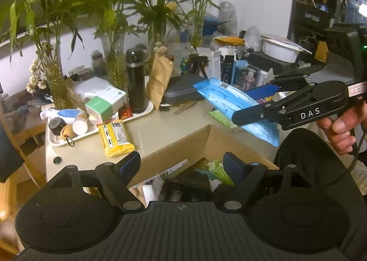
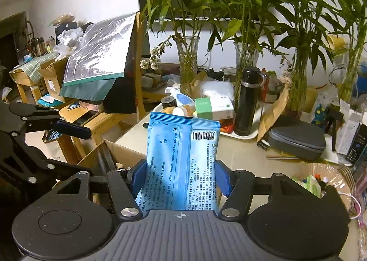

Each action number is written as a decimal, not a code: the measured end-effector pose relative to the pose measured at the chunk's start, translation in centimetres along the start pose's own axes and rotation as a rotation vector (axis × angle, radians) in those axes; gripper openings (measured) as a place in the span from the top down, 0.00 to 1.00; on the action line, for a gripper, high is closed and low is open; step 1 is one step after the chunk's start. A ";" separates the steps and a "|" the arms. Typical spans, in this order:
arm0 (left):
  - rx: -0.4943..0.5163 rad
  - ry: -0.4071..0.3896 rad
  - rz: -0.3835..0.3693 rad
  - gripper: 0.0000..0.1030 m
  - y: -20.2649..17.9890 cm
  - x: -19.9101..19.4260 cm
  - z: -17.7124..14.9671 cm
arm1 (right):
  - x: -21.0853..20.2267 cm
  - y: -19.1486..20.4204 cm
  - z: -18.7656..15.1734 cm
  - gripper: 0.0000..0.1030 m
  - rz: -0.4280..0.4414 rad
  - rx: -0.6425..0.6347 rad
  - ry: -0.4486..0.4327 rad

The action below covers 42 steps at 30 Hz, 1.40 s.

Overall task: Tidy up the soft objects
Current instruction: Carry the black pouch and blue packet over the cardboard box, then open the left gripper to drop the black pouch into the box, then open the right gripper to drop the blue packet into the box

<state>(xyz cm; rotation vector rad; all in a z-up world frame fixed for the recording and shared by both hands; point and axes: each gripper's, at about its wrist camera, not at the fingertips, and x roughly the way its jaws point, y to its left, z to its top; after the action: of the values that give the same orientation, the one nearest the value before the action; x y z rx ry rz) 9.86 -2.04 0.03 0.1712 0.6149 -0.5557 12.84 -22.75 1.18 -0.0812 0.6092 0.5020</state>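
I am gripping the blue wipes pack (image 2: 181,160) in my right gripper (image 2: 180,179) above the part-filled cardboard box (image 1: 174,144), my left gripper (image 1: 182,166) hanging open and empty, the yellow pack (image 1: 115,138) waiting at ten o'clock.

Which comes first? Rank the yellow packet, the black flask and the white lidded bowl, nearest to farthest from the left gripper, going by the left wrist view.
From the left gripper:
1. Yellow packet, just ahead, left, on the table.
2. Black flask, farther back on the white tray.
3. White lidded bowl, far right, at the back.
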 end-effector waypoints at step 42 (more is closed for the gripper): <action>-0.131 0.032 0.132 0.20 3.1 -2.9 -4.4 | 3.0 1.4 -1.1 0.00 0.032 0.075 0.067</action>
<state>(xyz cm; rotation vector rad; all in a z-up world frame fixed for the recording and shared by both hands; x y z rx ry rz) 7.40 3.25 -1.80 0.0965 0.6644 -0.3843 13.70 -20.47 -1.34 -0.0174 0.6949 0.5086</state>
